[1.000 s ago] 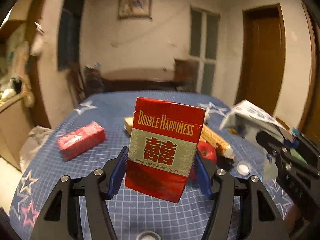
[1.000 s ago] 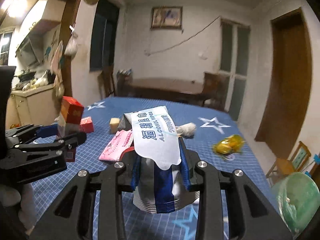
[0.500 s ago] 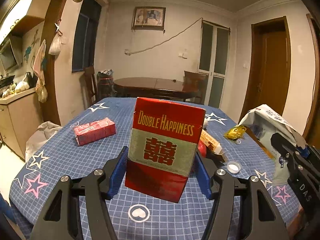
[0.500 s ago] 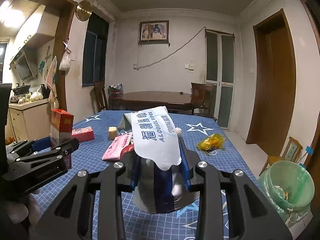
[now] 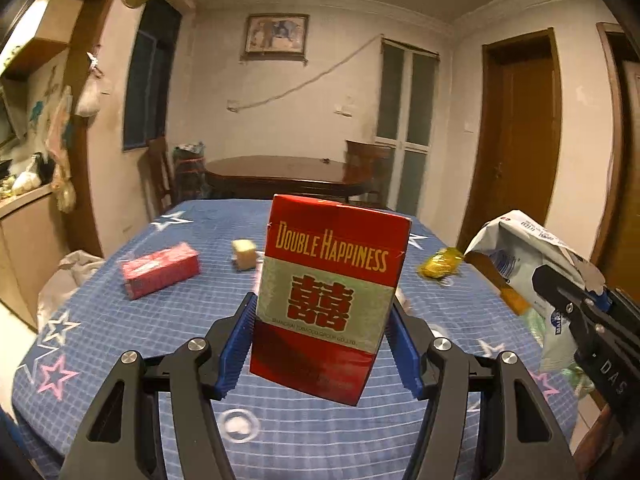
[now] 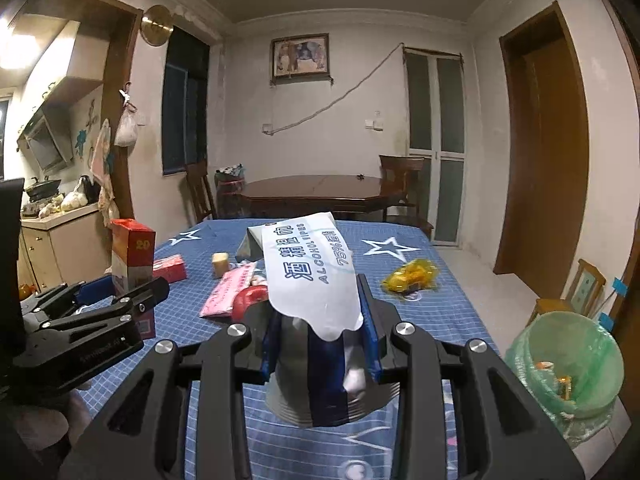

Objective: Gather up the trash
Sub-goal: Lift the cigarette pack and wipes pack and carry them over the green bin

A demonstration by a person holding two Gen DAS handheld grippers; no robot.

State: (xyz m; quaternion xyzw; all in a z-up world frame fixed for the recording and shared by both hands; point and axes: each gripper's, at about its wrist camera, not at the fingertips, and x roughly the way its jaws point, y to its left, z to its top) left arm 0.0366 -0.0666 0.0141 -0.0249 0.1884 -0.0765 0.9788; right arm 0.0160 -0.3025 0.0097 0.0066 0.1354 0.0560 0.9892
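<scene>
two grippers in view, both loaded. left gripper (image 5: 322, 332), centre of the left wrist frame: blue pads pressed on either side of a red cigarette pack (image 5: 330, 304), held upright with a slight tilt, front face toward the camera, lifted clear of the table. same pack also visible at left of the right wrist frame (image 6: 132, 264), between the left gripper's fingers.

right gripper (image 6: 320, 336), lower centre of the right wrist frame: jaws narrow, pinching a wipes packet (image 6: 312, 280), white flap with blue print folded over toward the camera, blue and silver body hanging below the pads. in the left wrist frame this packet shows at right edge (image 5: 528, 248), held up off the table.

table (image 5: 100, 320) covered with a blue grid cloth with stars. left on it:
- red box (image 5: 162, 270), left of centre in left wrist frame, lying flat
- small pale cube (image 5: 245, 253), just beyond the cigarette pack
- yellow wrapper (image 6: 410, 276), right of centre in right wrist frame, crumpled
- pink packet (image 6: 228, 290) and a red item (image 6: 250, 300) touching it, partly hidden behind the right gripper; what the red item is, cannot tell.

bin (image 6: 568, 364) with green liner, lower right of right wrist frame, on the floor beside the table, some scraps inside.
</scene>
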